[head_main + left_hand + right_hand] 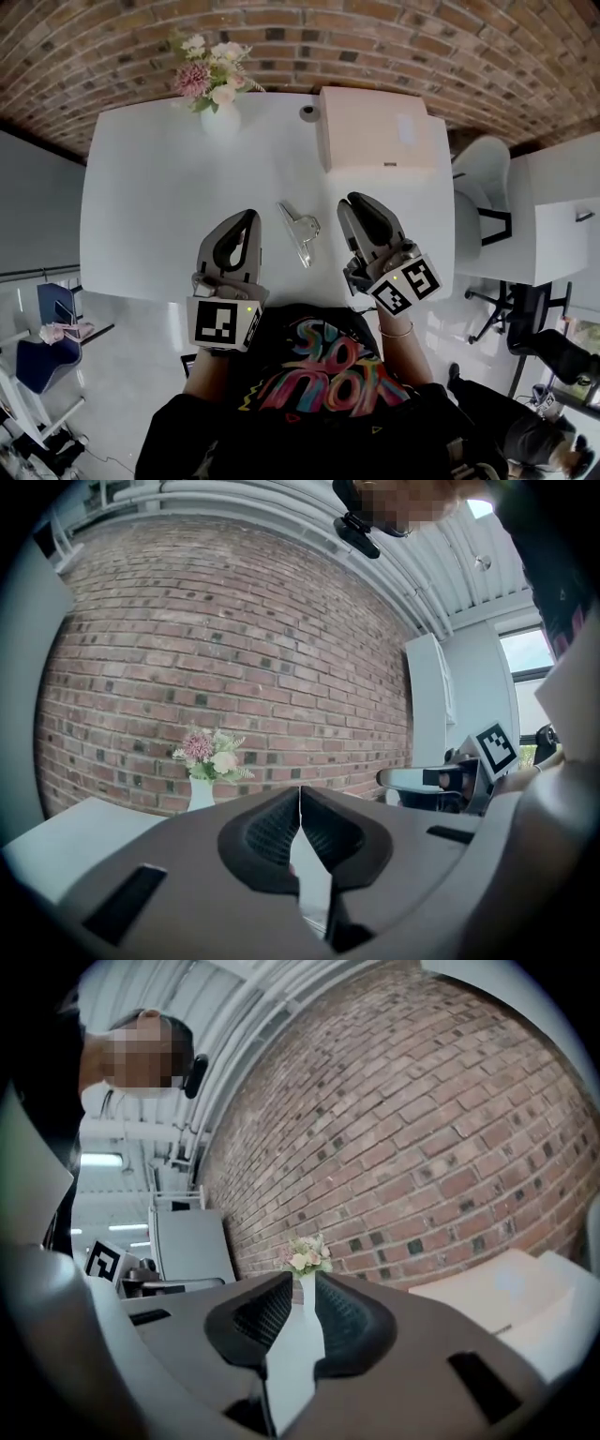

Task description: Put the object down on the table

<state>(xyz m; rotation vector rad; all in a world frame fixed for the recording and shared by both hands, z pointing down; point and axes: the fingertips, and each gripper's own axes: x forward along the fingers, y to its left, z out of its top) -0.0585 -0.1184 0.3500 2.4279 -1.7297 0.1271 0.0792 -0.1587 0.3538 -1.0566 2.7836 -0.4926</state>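
Observation:
A metal binder clip [300, 232] lies flat on the white table [150, 187], between my two grippers and touching neither. My left gripper [246, 218] rests to its left; in the left gripper view [300, 795] its jaws meet at the tips with nothing between them. My right gripper [355, 202] sits to the clip's right. In the right gripper view [302, 1286] a narrow gap stays between its jaws, and only the table and the vase show through it. The clip is hidden in both gripper views.
A vase of flowers [217, 92] stands at the table's far edge, and a pale box [375, 127] sits at the far right corner. A white chair [480, 187] and a white cabinet [553, 220] are to the right. A brick wall [234, 649] lies beyond.

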